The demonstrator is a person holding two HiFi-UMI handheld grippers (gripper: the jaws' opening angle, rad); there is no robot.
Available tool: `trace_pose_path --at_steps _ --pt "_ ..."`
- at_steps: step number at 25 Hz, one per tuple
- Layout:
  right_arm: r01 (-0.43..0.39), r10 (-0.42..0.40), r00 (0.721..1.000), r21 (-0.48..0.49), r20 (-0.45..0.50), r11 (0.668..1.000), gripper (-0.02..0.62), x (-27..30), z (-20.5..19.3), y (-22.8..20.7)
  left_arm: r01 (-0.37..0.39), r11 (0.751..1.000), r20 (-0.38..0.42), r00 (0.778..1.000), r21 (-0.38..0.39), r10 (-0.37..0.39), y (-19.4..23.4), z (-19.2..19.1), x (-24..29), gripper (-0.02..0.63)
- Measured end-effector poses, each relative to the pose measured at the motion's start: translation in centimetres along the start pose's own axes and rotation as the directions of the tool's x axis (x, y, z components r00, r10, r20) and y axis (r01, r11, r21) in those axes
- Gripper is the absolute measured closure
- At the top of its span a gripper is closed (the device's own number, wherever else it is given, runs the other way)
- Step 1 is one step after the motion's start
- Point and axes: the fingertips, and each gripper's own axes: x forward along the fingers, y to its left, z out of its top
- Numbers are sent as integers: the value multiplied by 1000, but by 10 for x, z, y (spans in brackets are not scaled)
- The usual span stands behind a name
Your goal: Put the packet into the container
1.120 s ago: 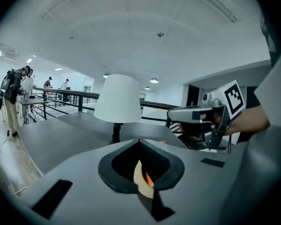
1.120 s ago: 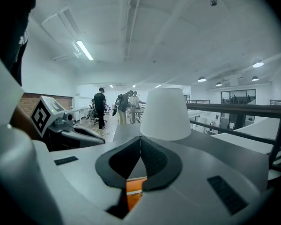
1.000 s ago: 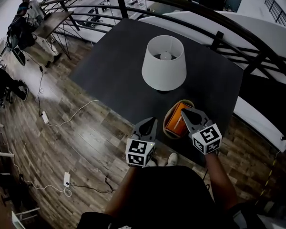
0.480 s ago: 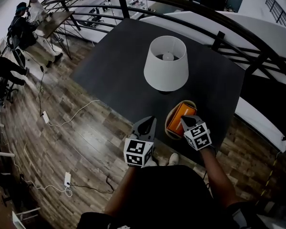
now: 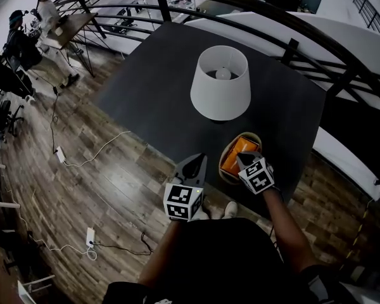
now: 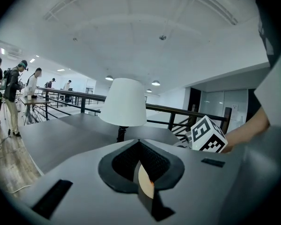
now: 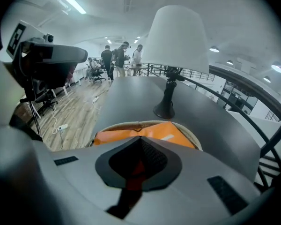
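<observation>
Packet (image 5: 234,153) orange, glossy, inside tan container (image 5: 221,164) | left gripper (image 5: 199,159) jaws clenched; right gripper (image 5: 244,159) jaws clenched, empty

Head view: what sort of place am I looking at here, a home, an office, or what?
Probably an open-plan office or lab floor, not a home: a curved metal railing behind the dark table, people at desks across the wood floor, and a power strip with cables lying loose.

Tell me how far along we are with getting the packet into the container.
Mostly done: the orange packet lies inside the round container beside the lamp. The right gripper hangs over its near edge, jaws together; the left gripper is shut and empty. Remaining: probably just drawing the right gripper clear.
</observation>
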Motion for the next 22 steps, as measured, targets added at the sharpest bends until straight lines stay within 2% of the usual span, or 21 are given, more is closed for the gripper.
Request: trace_pose_path --at_steps 4,11,13,16,22 --pt "-41 39 993 -17 -107 999 591 10 -5 5 1 1000 3 1000 -4 0 -1 0 0 598" --pt "-17 18 1000 41 -25 999 591 -6 2 1 12 1000 18 1000 7 -12 -2 5 -1 598" --pt "-13 12 999 56 30 998 591 -18 11 3 11 1000 21 1000 10 -11 -1 6 -3 598" --pt "-48 33 985 84 168 995 591 -43 36 11 12 1000 23 1000 14 -12 -1 8 -6 598" --pt "-91 50 910 81 411 993 591 -97 95 23 24 999 44 999 32 -25 -6 15 -7 598"
